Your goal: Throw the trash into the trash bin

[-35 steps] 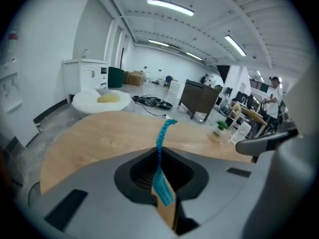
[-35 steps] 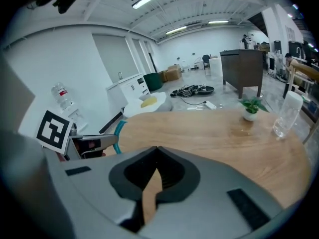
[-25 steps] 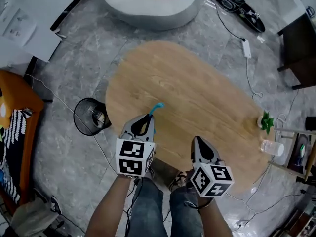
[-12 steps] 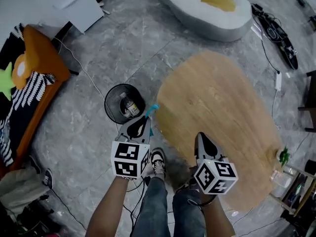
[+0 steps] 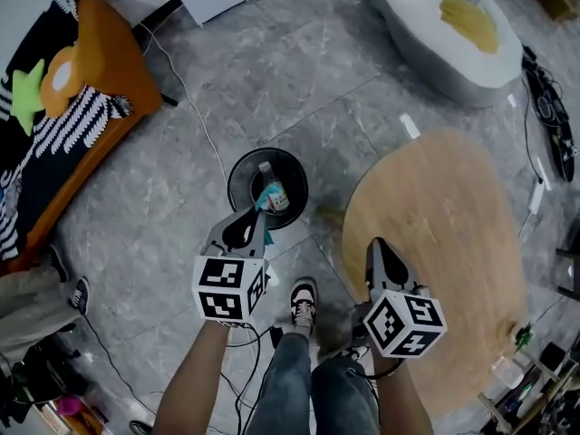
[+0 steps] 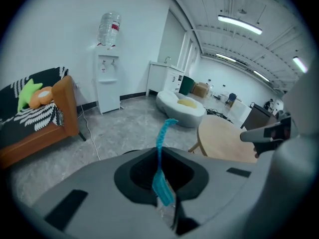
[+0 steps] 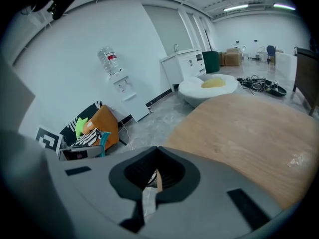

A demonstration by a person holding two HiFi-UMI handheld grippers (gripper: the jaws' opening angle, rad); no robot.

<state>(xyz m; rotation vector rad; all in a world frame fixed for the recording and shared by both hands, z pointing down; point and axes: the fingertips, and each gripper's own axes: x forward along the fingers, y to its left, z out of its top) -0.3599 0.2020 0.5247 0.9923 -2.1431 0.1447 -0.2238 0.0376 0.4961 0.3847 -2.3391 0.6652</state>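
Both moved from table [image 5: 453, 229] toward trash bin [image 5: 235, 178], left tongs [image 5: 257, 213] pinching blue strip [image 6: 160, 151], right tongs [image 5: 374, 245] closed.

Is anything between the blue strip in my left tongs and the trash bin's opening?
Nothing visible. In the head view the blue strip, clamped in the left tongs, lines up over the open trash bin; only a bottle lies inside it.

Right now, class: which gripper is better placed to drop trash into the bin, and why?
Left. The left gripper is shut on a blue strip, its tip at the bin rim in the head view. The right gripper sits by the table, farther from the bin.
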